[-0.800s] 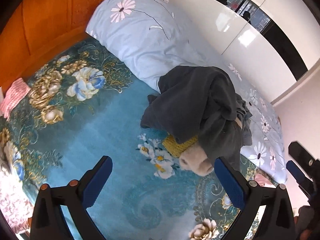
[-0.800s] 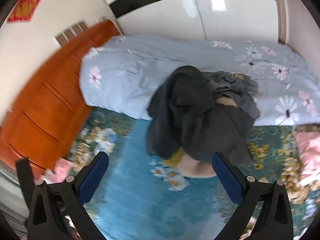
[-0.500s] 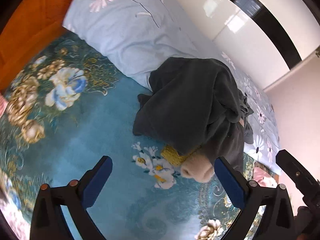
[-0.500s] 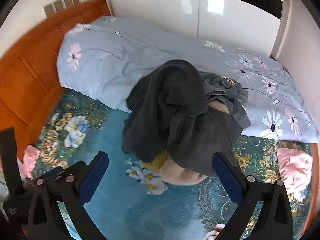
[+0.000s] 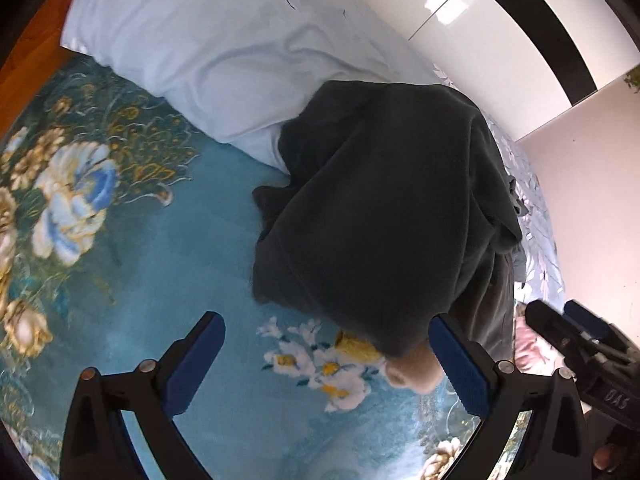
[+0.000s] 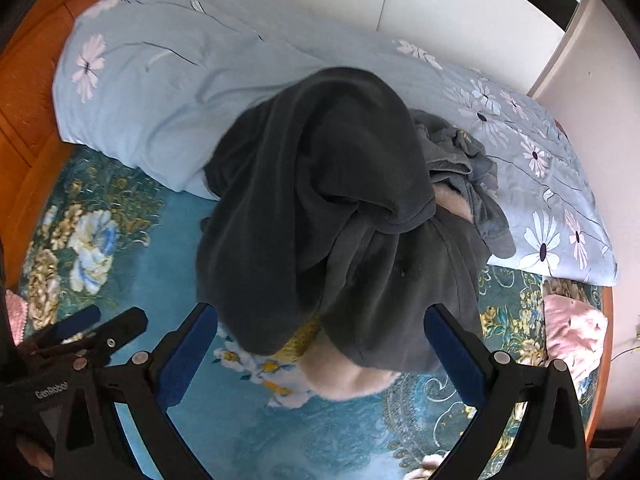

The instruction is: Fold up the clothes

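Bedroom, bed with a teal floral bedspread, wooden headboard, glossy white wardrobe behind. Both grippers hover spread wide, nothing held: left gripper, right gripper. Between and just beyond the right jaws sits a heap of clothes: dark grey fleece garment draped on top, yellow knit piece and cream fuzzy piece poking out beneath its near edge, a lighter grey garment bunched at the far right. In the left view the heap lies ahead and right of centre, near the right finger. The heap leans on a pale blue daisy-print duvet; a pink item lies well apart. Step is probably picking one garment: best pinch only the top fleece at a free hem, lift clear so lower pieces don't drag, then spread on bare bedspread.
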Motion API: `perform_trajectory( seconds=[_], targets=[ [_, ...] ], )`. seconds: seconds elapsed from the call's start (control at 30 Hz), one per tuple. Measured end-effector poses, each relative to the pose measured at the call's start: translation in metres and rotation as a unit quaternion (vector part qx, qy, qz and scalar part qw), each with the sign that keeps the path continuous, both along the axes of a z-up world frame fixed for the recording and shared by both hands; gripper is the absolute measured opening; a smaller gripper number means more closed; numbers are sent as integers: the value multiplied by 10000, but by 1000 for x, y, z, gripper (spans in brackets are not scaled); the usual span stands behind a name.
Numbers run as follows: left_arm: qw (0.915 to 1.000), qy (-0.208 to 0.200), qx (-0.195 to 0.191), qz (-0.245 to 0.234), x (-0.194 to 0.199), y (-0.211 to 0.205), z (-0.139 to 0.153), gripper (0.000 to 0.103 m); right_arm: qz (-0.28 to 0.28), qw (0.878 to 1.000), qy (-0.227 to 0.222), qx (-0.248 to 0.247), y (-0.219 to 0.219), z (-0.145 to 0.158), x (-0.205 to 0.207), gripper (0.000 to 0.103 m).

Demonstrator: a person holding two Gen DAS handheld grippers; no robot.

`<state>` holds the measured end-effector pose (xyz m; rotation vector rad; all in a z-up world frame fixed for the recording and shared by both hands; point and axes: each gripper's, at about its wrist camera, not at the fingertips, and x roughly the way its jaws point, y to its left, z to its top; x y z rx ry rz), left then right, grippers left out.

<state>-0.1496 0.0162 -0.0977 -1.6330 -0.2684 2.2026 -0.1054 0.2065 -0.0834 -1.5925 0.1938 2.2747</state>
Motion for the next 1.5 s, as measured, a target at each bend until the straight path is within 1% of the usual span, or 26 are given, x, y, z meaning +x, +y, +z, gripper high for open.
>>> perform_trajectory(
  seconds=[0.1,0.17,0.2,0.27,0.37,0.43,0.47,0.5,0.53,0.57,0.6,0.63,0.67,0.77,0.8,0.93,1.0,1.07,1.17,1.2,1.23,1.27,1.3,1.37,1.43,1.5],
  targets=[
    [9997,13,103,-222,-25,23,-7,103,-69,9999,-103,2,15,-13,-10,103],
    [9985,27,244,-493,-45,49,-9,103,-188,9997,-125,-6,27,-17,-11,103],
    [9978,44,253,-612,-55,64,-10,103,-276,9995,-130,-50,32,-18,-9,103],
    [9965,110,207,-801,-75,95,-10,103,-448,9988,-159,-135,43,-21,-1,103],
    [9946,327,106,-982,-100,139,-8,103,-719,9968,-269,-224,57,-25,22,103],
    [9947,309,-106,-976,-117,162,-15,100,-917,9950,-338,-221,65,-25,41,103],
    [9951,198,-182,-951,-124,167,-21,88,-1006,9939,-376,-246,69,-25,49,103],
    [9955,36,-207,-929,-130,170,-27,79,-1107,9926,-417,-279,72,-25,59,103],
    [9957,-152,-189,-899,-134,171,-33,54,-1197,9913,-459,-292,74,-25,68,103],
    [9962,-220,-162,-832,-136,167,-34,37,-1271,9903,-488,-279,76,-25,77,103],
    [9969,-204,-139,-746,-137,162,-33,29,-1341,9893,-508,-256,79,-24,85,103],
    [9976,-188,-115,-660,-138,157,-32,14,-1408,9884,-526,-226,80,-24,94,103],
    [9983,-141,-51,-556,-138,148,-27,13,-1484,9872,-542,-230,82,-24,102,103],
    [9995,66,227,-204,-132,112,-2,12,-1716,9835,-421,-378,85,-21,120,103],
    [9992,184,308,-188,-127,102,11,12,-1779,9824,-350,-439,83,-18,125,103],
    [9941,799,600,-413,-102,68,76,11,-1916,9792,-47,-669,79,-8,139,103],
    [9894,1079,718,-658,-78,56,112,11,-1962,9768,116,-846,76,-5,144,103],
    [9839,1249,870,-935,-57,53,147,11,-2002,9740,307,-1012,72,1,152,103],
    [9734,1590,982,-1326,-25,60,190,10,-2017,9696,610,-1242,65,13,170,103],
    [9691,1698,1046,-1454,-14,65,204,8,-2011,9687,681,-1289,63,16,175,103],
    [9632,1797,1202,-1595,0,75,222,5,-2003,9679,743,-1326,63,19,183,103],
    [9589,1894,1253,-1702,15,86,238,5,-2006,9667,813,-1364,63,22,193,103],
    [9566,1979,1164,-1796,27,98,249,5,-2021,9652,887,-1405,64,24,203,103],
    [9520,2059,1130,-1963,46,122,264,5,-2083,9616,1029,-1460,72,29,226,103],
    [9517,2006,1171,-2010,61,145,270,5,-2188,9562,1172,-1550,84,32,251,103],
    [9489,2053,1179,-2087,83,169,277,4,-2253,9510,1333,-1647,99,33,278,103]
  ],
)
